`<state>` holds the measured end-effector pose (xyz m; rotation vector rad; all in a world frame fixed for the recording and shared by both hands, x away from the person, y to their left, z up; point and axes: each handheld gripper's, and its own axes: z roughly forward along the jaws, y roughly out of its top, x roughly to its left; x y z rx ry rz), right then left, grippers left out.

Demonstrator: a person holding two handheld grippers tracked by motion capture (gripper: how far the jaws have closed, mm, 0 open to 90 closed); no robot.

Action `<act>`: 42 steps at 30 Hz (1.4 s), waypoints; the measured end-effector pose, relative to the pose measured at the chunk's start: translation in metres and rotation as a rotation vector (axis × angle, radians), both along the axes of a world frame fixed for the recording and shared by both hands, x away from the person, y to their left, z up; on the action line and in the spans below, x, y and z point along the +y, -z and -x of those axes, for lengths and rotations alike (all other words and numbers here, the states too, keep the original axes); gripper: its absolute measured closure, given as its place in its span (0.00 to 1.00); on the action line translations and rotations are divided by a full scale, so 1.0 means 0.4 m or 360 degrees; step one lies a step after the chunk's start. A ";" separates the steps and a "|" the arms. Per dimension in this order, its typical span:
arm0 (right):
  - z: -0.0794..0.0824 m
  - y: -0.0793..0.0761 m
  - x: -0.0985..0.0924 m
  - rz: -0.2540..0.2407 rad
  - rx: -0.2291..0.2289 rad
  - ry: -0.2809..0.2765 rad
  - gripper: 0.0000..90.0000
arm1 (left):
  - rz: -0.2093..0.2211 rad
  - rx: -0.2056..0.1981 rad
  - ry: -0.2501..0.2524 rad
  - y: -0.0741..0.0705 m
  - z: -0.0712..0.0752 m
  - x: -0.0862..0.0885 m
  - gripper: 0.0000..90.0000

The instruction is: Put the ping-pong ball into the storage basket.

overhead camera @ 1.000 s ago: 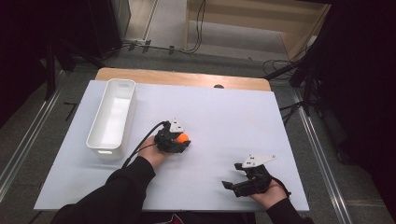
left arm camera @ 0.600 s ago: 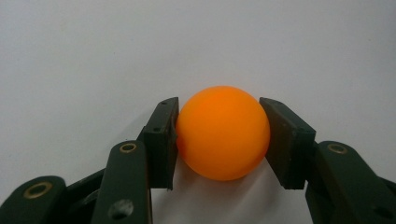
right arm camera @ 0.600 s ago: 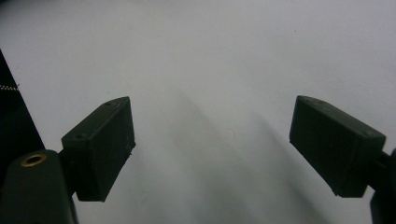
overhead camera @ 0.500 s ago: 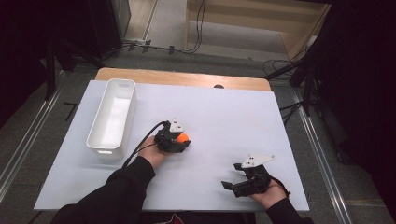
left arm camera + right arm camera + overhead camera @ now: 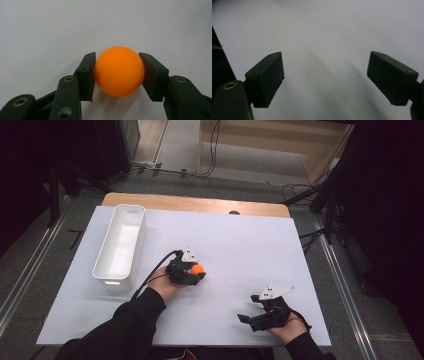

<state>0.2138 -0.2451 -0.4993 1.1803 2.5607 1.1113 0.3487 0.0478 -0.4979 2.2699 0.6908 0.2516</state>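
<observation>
Two grippers are sitting over the white counter [image 5: 260,245] right now, one in each hand. The left gripper [image 5: 192,272] is clamping an orange ball [image 5: 198,269] near the middle of the counter, a bit toward the person's side. In the left gripper view the ball [image 5: 119,71] is wedged squarely between the two black pads [image 5: 86,75], with both pads pressing on its sides, and it's casting a soft shadow on the white surface just under it. I can't tell whether it's actually resting on the counter or being held slightly off it.

The right gripper [image 5: 252,312] is lying low at the near right corner of the counter, well apart from the ball, with its jaws spread wide and nothing between them; in the right gripper view there's just bare white surface between the pads [image 5: 265,78].

Off to the left, a long white bin [image 5: 102,270] is standing on the counter, near the left gripper but not touching it.
</observation>
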 end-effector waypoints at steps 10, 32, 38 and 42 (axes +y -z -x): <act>-0.006 0.000 -0.001 -0.0010 -0.0002 0.0004 0.14 | 0.0028 0.0013 0.0018 -0.029 0.006 0.015 0.56; -0.003 -0.003 -0.009 -0.0011 -0.0008 0.0011 0.14 | 0.0051 0.0075 0.0068 -0.073 0.025 0.037 0.56; -0.004 -0.005 -0.014 -0.0019 -0.0014 0.0024 0.14 | 0.0018 0.0076 0.0092 -0.087 0.026 0.041 0.56; -0.005 -0.004 -0.016 -0.0015 -0.0022 0.0022 0.14 | 0.0016 0.0083 0.0106 -0.101 0.028 0.049 0.56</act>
